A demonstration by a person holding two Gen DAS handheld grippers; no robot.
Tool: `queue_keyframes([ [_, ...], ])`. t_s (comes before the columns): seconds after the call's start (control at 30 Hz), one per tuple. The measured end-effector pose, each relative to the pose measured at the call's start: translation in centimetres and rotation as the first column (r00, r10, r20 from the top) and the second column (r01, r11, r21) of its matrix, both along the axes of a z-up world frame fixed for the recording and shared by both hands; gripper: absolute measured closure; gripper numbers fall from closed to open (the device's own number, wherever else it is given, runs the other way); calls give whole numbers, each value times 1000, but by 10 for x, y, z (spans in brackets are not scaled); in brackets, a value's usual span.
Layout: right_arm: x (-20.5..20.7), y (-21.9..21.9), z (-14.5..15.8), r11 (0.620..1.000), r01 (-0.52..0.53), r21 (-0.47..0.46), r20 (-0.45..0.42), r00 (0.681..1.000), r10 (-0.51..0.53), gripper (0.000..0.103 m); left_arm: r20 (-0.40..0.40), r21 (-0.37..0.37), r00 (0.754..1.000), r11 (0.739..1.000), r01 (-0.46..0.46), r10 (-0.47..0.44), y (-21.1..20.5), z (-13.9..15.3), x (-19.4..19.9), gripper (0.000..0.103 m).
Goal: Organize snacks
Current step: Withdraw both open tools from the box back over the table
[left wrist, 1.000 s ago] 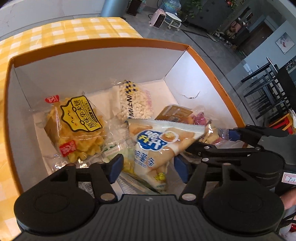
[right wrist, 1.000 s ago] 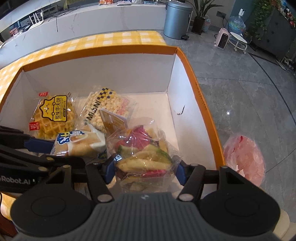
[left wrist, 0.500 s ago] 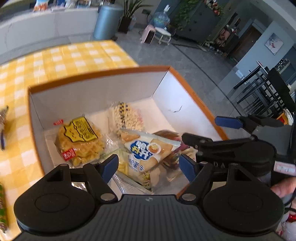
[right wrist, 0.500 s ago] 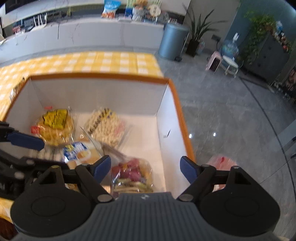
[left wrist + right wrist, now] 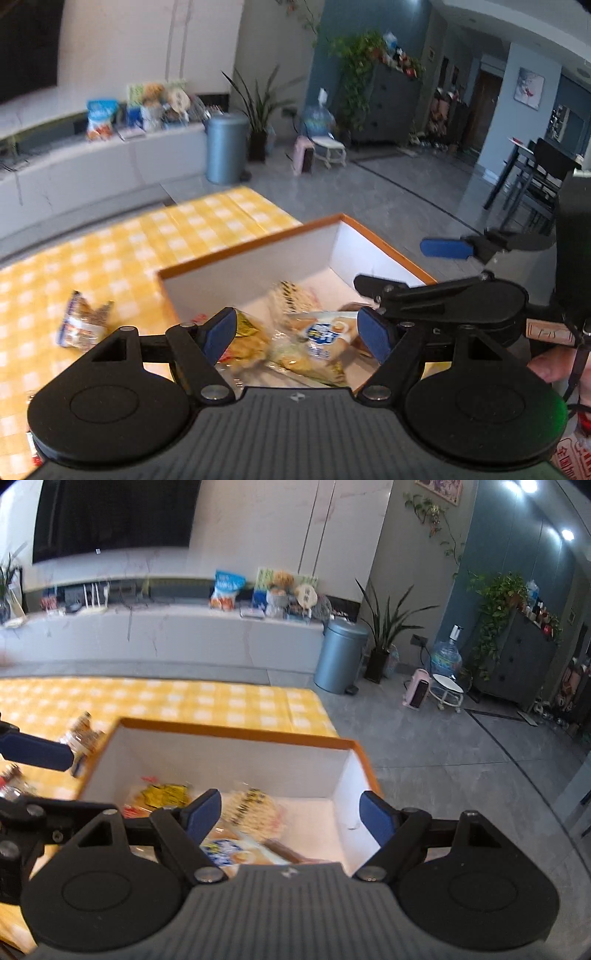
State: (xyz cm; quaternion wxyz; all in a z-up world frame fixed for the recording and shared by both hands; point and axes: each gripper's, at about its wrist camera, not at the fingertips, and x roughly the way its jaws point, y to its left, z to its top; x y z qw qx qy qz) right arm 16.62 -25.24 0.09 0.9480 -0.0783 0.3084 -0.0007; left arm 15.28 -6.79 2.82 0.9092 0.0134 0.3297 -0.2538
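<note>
While snack packets [image 5: 317, 336] lie in box [image 5: 258, 269] | both grippers [image 5: 299, 332] [image 5: 288, 812] above, spread, empty-handed

Print is mostly blurred — perhaps "MINI" on the puffed-snack bag [image 5: 254, 809] in the box [image 5: 236, 734]

1. It was a home's open living and dining room, with a grey tiled floor [image 5: 443, 738].
2. At twelve o'clock a dark television [image 5: 110, 513] hung above a long white console [image 5: 166, 635] carrying snack bags.
3. At two o'clock stood a potted plant [image 5: 384, 627], a pedal bin [image 5: 340, 657] and a water jug [image 5: 447, 657].
4. A yellow checked tabletop [image 5: 184, 701] lay nearest.
</note>
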Motion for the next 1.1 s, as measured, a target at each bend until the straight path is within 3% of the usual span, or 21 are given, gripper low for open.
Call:
queue_keyframes([
  [0.13,-16,20,0,999,-20,49,38,999,18,22,43,6,998,999,-54,54,22,1,-14,16],
  [0.23,-28,37,-1,997,-23,67,66,998,19,15,74,8,991,994,-108,107,40,0,-25,16],
  [0.4,-45,73,-9,994,-44,101,76,996,36,15,85,-5,976,979,-202,201,73,-11,-40,16],
  [0.57,-59,108,-22,986,-84,142,79,994,73,17,101,14,952,957,-291,288,107,-23,-54,16],
  [0.77,-70,146,-39,982,-123,144,68,991,114,27,88,28,924,926,-377,373,139,-40,-72,16],
  [1.1,-77,190,-63,960,-237,152,21,971,237,28,95,24,871,873,-486,482,179,-66,-89,19],
])
